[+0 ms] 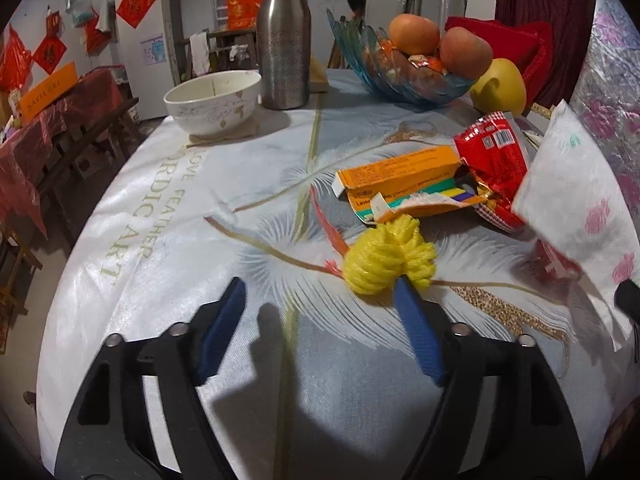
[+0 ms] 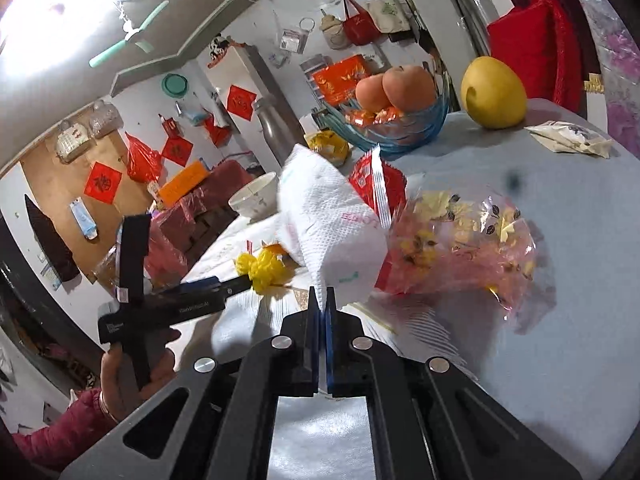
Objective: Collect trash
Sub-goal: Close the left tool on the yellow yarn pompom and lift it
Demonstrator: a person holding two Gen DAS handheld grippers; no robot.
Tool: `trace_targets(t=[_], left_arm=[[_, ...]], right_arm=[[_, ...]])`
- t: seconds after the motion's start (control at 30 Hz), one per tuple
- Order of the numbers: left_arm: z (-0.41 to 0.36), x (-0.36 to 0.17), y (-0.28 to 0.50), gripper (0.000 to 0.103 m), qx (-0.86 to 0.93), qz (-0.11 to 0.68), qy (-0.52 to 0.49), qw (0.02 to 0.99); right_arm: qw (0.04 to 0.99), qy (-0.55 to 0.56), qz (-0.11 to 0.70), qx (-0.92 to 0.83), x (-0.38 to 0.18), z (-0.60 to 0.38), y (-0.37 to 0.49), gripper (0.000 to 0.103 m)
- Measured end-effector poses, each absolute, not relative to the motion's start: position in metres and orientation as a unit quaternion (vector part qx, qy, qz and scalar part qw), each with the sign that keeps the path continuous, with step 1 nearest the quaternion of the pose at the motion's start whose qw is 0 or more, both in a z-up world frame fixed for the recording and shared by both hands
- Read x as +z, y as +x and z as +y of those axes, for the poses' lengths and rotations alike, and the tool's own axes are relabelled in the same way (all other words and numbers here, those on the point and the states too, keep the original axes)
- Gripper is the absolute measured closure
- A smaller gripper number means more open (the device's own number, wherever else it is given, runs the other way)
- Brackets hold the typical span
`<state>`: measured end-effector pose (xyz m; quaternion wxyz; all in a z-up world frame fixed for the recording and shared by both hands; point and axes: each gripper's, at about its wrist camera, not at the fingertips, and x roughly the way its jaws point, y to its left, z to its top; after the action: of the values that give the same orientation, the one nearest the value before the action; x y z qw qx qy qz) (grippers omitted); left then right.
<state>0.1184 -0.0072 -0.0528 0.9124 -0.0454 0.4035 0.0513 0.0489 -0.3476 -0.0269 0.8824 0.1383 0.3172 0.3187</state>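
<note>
My right tongs (image 2: 322, 294) are clenched on the lower corner of a white paper towel (image 2: 328, 216), which stands lifted off the counter (image 2: 560, 280). My left tongs (image 1: 320, 292) are released, spread wide; a yellow foam net (image 1: 386, 260) lies on the counter touching the right blue pad, not pinched. Just beyond the net lie an orange carton (image 1: 400, 184) and a red wrapper (image 1: 492, 152). A clear printed bag (image 2: 468, 248) lies beside the towel. A glass fruit bowl (image 1: 384, 68) stands at the far edge.
</note>
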Motion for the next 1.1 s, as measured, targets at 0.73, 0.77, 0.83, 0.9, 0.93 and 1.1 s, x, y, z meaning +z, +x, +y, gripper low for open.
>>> trace_targets(t=[0.73, 0.77, 0.83, 0.9, 0.93, 1.1], left_arm=[[-0.039, -0.054, 0.142, 0.054, -0.007, 0.412, -0.029, 0.911], [-0.039, -0.054, 0.143, 0.067, -0.016, 0.412, -0.033, 0.91], [-0.038, -0.053, 0.141, 0.071, -0.029, 0.406, -0.04, 0.913], [-0.039, -0.049, 0.136, 0.071, -0.032, 0.395, -0.041, 0.917], [-0.039, -0.048, 0.133, 0.071, -0.034, 0.391, -0.039, 0.919], [-0.036, -0.041, 0.107, 0.071, -0.019, 0.369, -0.032, 0.929]], right_arm=[[0.88, 0.138, 0.328, 0.314, -0.027, -0.345, 0.052, 0.098], [0.881, 0.138, 0.328, 0.313, -0.027, -0.344, 0.052, 0.098], [0.881, 0.136, 0.328, 0.313, -0.027, -0.344, 0.052, 0.098], [0.881, 0.137, 0.328, 0.313, -0.028, -0.344, 0.052, 0.098], [0.881, 0.137, 0.328, 0.313, -0.028, -0.344, 0.052, 0.098], [0.881, 0.14, 0.325, 0.314, -0.029, -0.346, 0.054, 0.098]])
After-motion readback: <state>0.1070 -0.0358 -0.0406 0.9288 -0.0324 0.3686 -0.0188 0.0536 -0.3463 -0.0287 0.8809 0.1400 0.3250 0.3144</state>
